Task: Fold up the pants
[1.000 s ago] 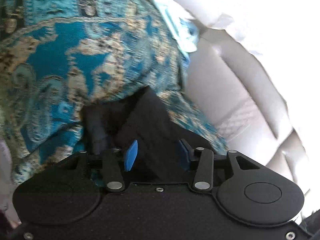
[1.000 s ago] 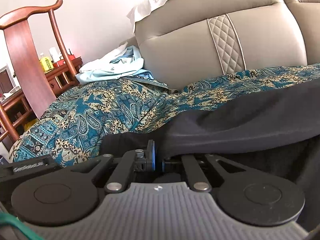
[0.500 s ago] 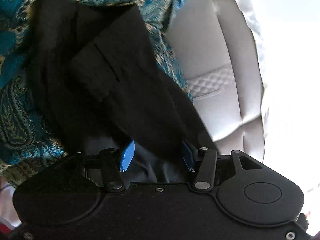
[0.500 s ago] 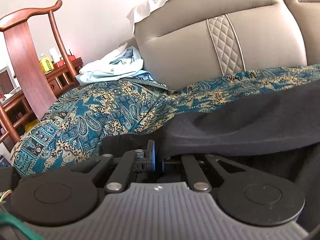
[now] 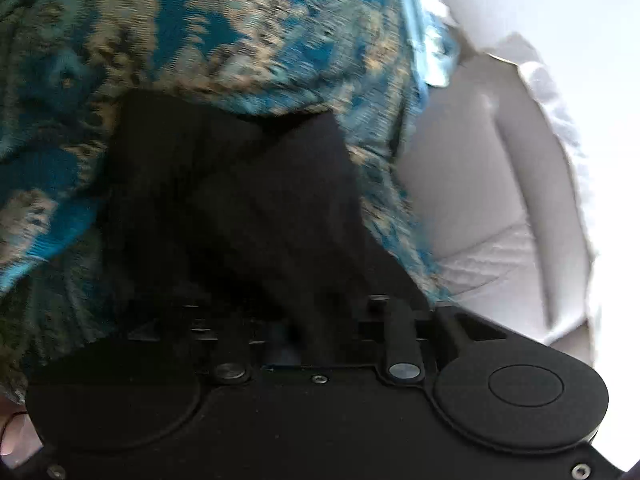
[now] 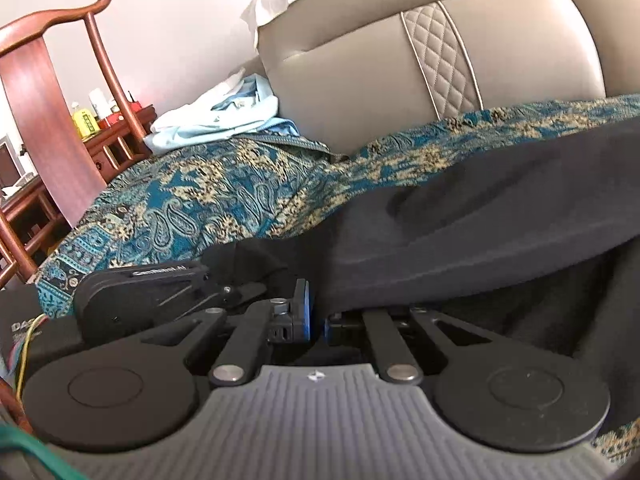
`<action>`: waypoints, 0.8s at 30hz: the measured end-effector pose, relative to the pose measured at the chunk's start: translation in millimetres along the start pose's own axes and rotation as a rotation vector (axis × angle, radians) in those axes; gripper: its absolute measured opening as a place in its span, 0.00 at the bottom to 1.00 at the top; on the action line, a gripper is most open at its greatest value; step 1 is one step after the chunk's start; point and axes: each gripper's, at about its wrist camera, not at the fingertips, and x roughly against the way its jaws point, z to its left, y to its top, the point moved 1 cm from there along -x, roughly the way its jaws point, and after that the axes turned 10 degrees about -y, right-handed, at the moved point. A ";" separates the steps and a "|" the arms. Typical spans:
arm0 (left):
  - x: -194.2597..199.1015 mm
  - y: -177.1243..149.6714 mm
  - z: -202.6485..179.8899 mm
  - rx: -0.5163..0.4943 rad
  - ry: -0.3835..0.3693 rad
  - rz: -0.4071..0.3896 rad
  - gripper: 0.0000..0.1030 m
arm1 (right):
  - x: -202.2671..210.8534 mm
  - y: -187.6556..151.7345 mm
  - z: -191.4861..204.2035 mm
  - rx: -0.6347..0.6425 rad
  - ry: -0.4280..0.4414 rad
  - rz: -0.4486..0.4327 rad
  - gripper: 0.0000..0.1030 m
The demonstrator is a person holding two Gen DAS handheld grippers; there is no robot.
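The beige leather sofa [image 6: 360,92] fills the upper frame; on its teal paisley throw [image 6: 192,200] lie the black fabric pants [image 6: 480,232], centre-right. The left gripper [image 5: 298,340] is closing on a pants edge; the right gripper [image 6: 318,320] is clamped on cloth, likely to lift a fold.

The left gripper [image 5: 304,344] has a matte black body with a round disc on each side of the fingers, one carrying a raised ring. Two black link bars run back from the fingers, each pinned by a silver rivet, with small screws set behind them.

The right gripper [image 6: 318,320] is built the same way, but a ribbed grey plate with a small emblem sits behind its fingers. Its finger pads [image 6: 306,308] are blue. Yellow and green cables [image 6: 24,344] trail at the left edge, beside the fingers.
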 end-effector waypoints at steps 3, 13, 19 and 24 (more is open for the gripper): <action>8.3 2.5 -6.9 -0.061 0.052 -0.080 0.08 | -4.4 -3.9 -4.5 -0.008 -0.017 0.006 0.15; 31.2 7.3 -1.6 -0.109 0.128 -0.167 0.07 | -20.3 -4.2 -34.1 -0.081 -0.155 -0.039 0.22; 32.8 2.5 6.8 -0.109 0.145 -0.163 0.08 | -25.4 16.2 -99.7 -0.213 -0.331 -0.122 0.33; 37.1 0.3 11.9 -0.111 0.152 -0.154 0.08 | -24.7 44.9 -164.3 -0.273 -0.498 -0.209 0.32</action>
